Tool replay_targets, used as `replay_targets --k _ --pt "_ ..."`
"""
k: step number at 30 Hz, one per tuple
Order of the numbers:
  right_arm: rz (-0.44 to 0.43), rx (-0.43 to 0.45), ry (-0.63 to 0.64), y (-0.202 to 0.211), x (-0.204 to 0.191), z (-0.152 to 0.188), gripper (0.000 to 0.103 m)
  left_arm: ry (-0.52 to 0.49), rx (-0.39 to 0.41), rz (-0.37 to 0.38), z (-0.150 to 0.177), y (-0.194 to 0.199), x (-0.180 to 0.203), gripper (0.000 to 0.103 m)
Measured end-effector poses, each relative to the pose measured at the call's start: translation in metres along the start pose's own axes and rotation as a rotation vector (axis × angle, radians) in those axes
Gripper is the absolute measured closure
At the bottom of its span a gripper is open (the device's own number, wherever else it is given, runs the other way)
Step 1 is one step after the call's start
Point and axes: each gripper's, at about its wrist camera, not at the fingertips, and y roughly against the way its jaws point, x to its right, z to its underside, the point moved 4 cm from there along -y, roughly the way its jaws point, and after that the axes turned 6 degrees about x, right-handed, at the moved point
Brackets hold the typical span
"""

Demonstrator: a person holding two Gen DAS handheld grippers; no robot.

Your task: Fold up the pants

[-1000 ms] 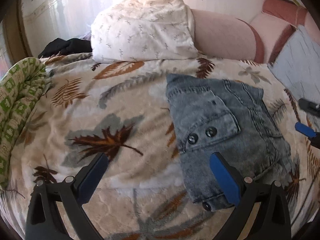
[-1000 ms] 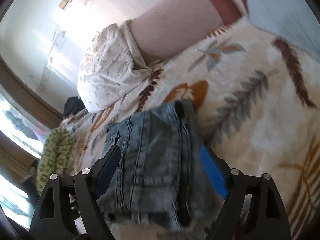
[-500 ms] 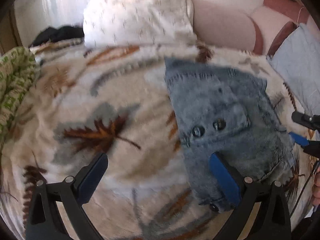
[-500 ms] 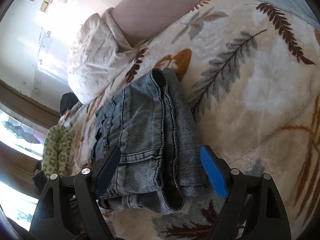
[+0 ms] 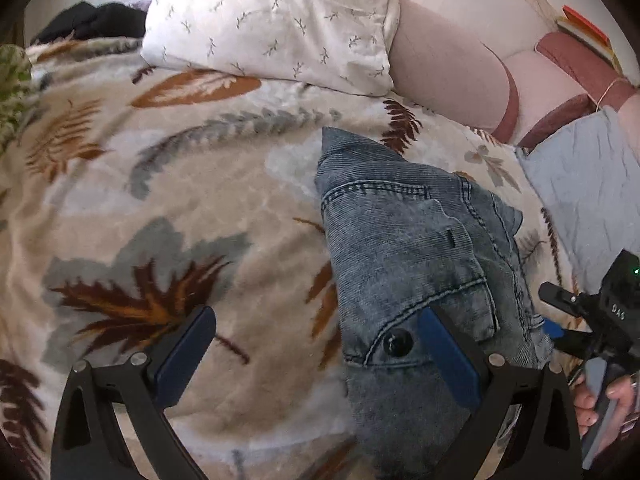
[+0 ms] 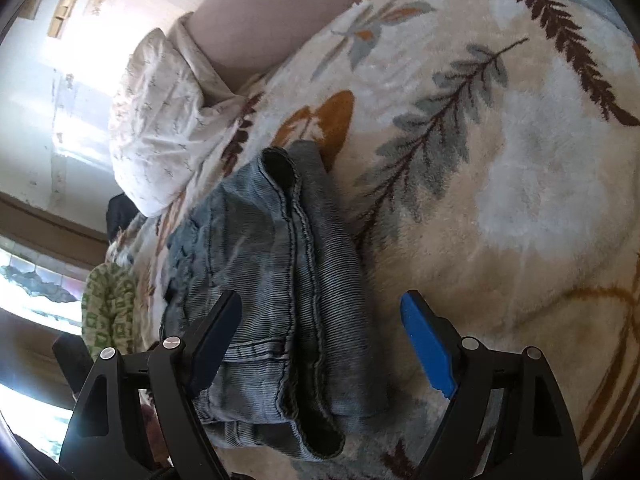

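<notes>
While a folded pair of grey-blue denim pants (image 5: 412,264) is lying on a leaf-patterned blanket (image 5: 168,200) spread over a bed, two hand-held grippers are being held just above it. Through the left wrist camera, the pants are being shown from the centre toward 5 o'clock, with a dark button (image 5: 397,342) facing up on a pocket flap. The left gripper (image 5: 316,354) is being held with its fingers spread wide and released; one blue finger is hanging over the denim near the button, the other over bare blanket at 7 o'clock. At 4 o'clock the right gripper (image 5: 560,320) is being carried by a hand (image 5: 604,396) at the far edge of the pants.

Through the right wrist camera, the pants (image 6: 280,280) are being seen as a layered stack running from the centre to 6 o'clock. The right gripper (image 6: 320,340) is being kept open, nothing grasped, with its fingers straddling the near end of the stack. A white patterned pillow (image 5: 272,20) is resting at 12 o'clock beyond the pants, against a pink headboard (image 5: 448,72).
</notes>
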Motion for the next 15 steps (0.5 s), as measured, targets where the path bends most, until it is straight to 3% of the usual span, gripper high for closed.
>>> replay_targets --k 3,6,7,10,13,15 --pt "-0.025 -0.006 -0.008 -0.001 0.000 -0.002 0.019 0.008 0.011 0.039 -0.001 0.003 -0.002 0.000" --pt "-0.051 -0.024 -0.015 -0.005 0.002 -0.004 0.019 0.044 0.054 0.135 -0.004 0.013 -0.004 0.000" --pt "-0.061 -0.025 -0.019 -0.005 0.002 -0.004 0.018 0.052 0.065 0.141 -0.004 0.014 -0.003 0.000" --pt "-0.096 -0.037 -0.038 -0.007 0.002 -0.003 0.016 -0.005 0.025 0.059 -0.003 0.001 -0.001 0.000" --pt "-0.071 -0.050 -0.002 -0.006 -0.004 -0.004 0.018 0.055 0.028 0.091 -0.003 0.002 -0.008 0.000" --pt "-0.090 0.021 -0.020 0.009 -0.003 -0.012 0.018 0.069 0.042 0.110 -0.004 0.007 -0.011 0.000"
